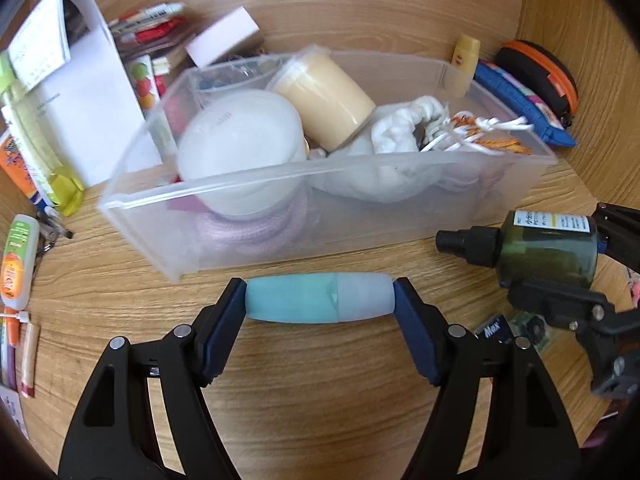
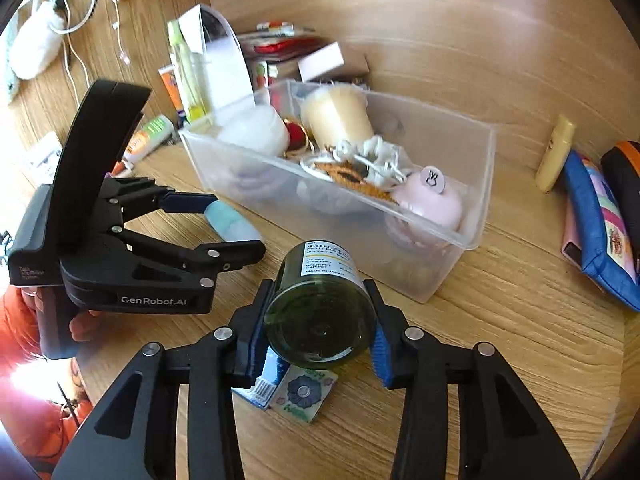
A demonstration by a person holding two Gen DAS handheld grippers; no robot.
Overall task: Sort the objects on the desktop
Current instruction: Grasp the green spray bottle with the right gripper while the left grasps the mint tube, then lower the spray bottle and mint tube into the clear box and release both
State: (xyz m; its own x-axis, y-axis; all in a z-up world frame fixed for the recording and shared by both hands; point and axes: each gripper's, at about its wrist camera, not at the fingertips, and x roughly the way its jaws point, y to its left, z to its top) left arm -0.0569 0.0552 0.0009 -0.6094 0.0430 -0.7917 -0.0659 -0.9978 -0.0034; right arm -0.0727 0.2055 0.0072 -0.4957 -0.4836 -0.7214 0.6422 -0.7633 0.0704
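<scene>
My left gripper (image 1: 320, 300) is shut end to end on a teal and white squeeze bottle (image 1: 316, 298), held sideways just in front of the clear plastic bin (image 1: 280, 188). In the right wrist view the left gripper (image 2: 216, 224) and the teal bottle (image 2: 230, 222) show left of the bin (image 2: 476, 184). My right gripper (image 2: 320, 316) is shut on a dark green spray bottle (image 2: 320, 308), seen bottom first. That bottle (image 1: 552, 248) with its black nozzle also shows in the left wrist view, right of the bin.
The bin holds a cream jar (image 1: 324, 100), a white round case (image 1: 240, 148), a white cloth and cords. Papers, tubes and packets (image 1: 60, 80) crowd the left. A blue pouch (image 2: 596, 232), an orange-rimmed case (image 1: 540, 76) and a yellow tube (image 2: 554, 152) lie at the right. Small packets (image 2: 296, 390) lie under my right gripper.
</scene>
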